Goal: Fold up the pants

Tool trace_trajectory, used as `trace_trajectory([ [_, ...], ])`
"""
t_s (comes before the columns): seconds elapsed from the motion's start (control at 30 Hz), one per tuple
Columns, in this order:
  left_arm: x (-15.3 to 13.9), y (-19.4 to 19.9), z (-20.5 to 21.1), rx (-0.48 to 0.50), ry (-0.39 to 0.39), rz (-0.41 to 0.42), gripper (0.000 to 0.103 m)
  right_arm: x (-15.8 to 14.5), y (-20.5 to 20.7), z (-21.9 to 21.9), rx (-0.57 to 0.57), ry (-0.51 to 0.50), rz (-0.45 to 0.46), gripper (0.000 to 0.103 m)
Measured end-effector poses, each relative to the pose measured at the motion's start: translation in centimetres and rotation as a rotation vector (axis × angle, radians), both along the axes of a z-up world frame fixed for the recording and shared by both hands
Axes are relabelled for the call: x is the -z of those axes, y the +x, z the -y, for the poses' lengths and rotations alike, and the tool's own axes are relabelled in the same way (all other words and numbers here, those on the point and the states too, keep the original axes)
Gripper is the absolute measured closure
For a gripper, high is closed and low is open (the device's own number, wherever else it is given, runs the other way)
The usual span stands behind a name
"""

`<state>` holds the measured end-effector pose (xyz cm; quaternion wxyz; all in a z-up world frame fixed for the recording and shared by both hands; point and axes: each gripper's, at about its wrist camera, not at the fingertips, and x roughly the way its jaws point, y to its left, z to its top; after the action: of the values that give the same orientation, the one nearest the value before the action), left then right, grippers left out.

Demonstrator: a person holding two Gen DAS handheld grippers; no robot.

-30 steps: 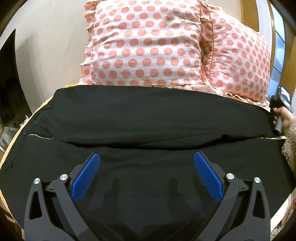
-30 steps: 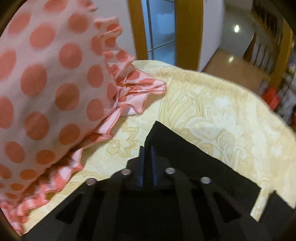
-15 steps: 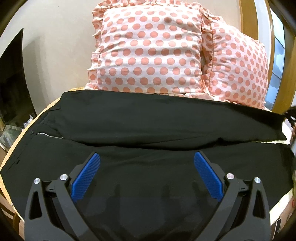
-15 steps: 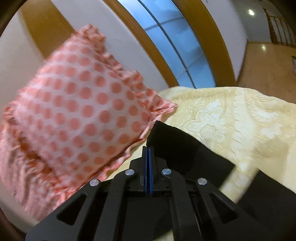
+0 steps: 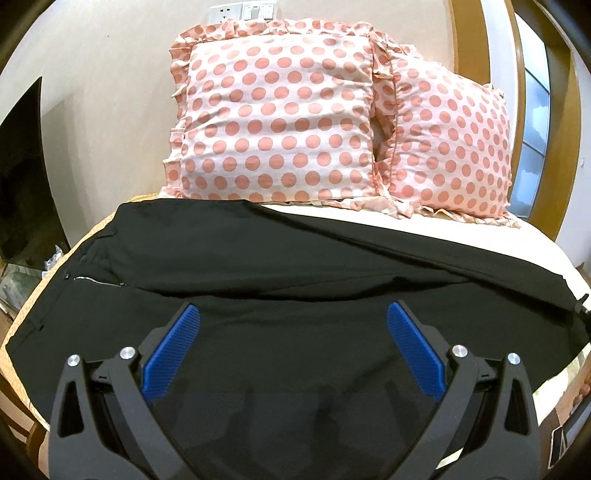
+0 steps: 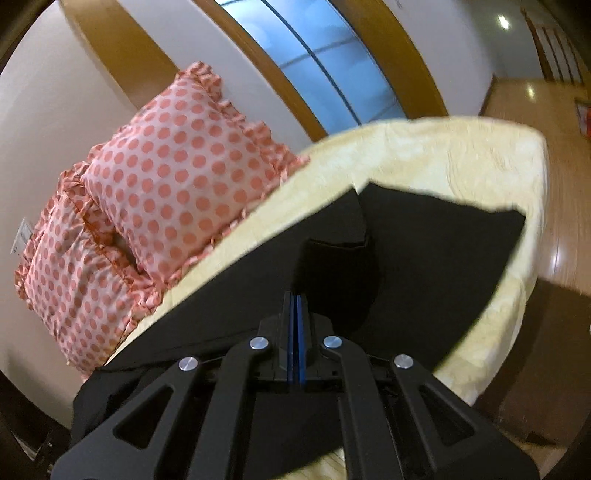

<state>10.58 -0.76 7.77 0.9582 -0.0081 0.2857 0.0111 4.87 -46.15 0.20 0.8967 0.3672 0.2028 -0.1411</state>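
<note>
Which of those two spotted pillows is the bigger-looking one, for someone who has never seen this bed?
Start at the bed with black pants across it. Two pink-dotted pillows lean on the wall behind. It is the left pillow, facing squarely forward under the wall switches; the right pillow angles toward the window.

Two pink polka-dot pillows with ruffled edges: larger one (image 5: 273, 122) upright against the wall, second pillow (image 5: 450, 147) just beside it on the right, their frills touching. Both propped at the head of the bed (image 5: 406, 225), on a pale yellow bedspread (image 6: 424, 158) with a faint raised pattern. White switch plate (image 5: 242, 13) on the wall above the larger pillow. Dark flat screen (image 5: 22, 173) at far left. Curved wooden window frame (image 6: 255, 44) around blue-tinted glass (image 6: 325, 62). Glossy wooden floor (image 6: 565, 192) beyond the bed's far edge, ceiling lights reflected in it.
</note>
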Motion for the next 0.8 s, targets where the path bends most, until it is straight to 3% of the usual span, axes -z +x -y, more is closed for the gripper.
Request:
trace_trajectory([
  [0.07,0.0,-0.2,0.2,0.002,-0.001,-0.007,0.002,0.6,-0.1,0.7,-0.005,0.047,0.000,0.101],
  [0.13,0.0,-0.4,0.2,-0.003,0.005,-0.004,0.002,1.1,-0.1,1.2,0.001,0.086,-0.014,0.092],
  [0.3,-0.2,-0.7,-0.2,-0.028,0.013,-0.001,0.002,2.3,-0.4,1.9,-0.009,0.153,-0.009,0.083],
  [0.47,-0.3,-0.7,-0.2,-0.049,0.032,0.008,0.002,2.5,0.0,2.7,0.019,0.185,0.021,0.084],
  [0.57,-0.3,-0.9,-0.1,-0.076,0.063,0.018,0.002,2.1,0.3,3.2,0.037,0.165,0.052,0.098],
  [0.7,-0.6,-1.4,-0.5,-0.098,0.078,0.037,0.002,0.8,-0.5,4.2,0.079,0.157,0.127,0.099],
  [0.8,-0.9,-1.7,-1.4,-0.121,0.037,0.059,0.002,-0.3,-2.5,4.7,0.125,0.131,0.179,0.099],
])
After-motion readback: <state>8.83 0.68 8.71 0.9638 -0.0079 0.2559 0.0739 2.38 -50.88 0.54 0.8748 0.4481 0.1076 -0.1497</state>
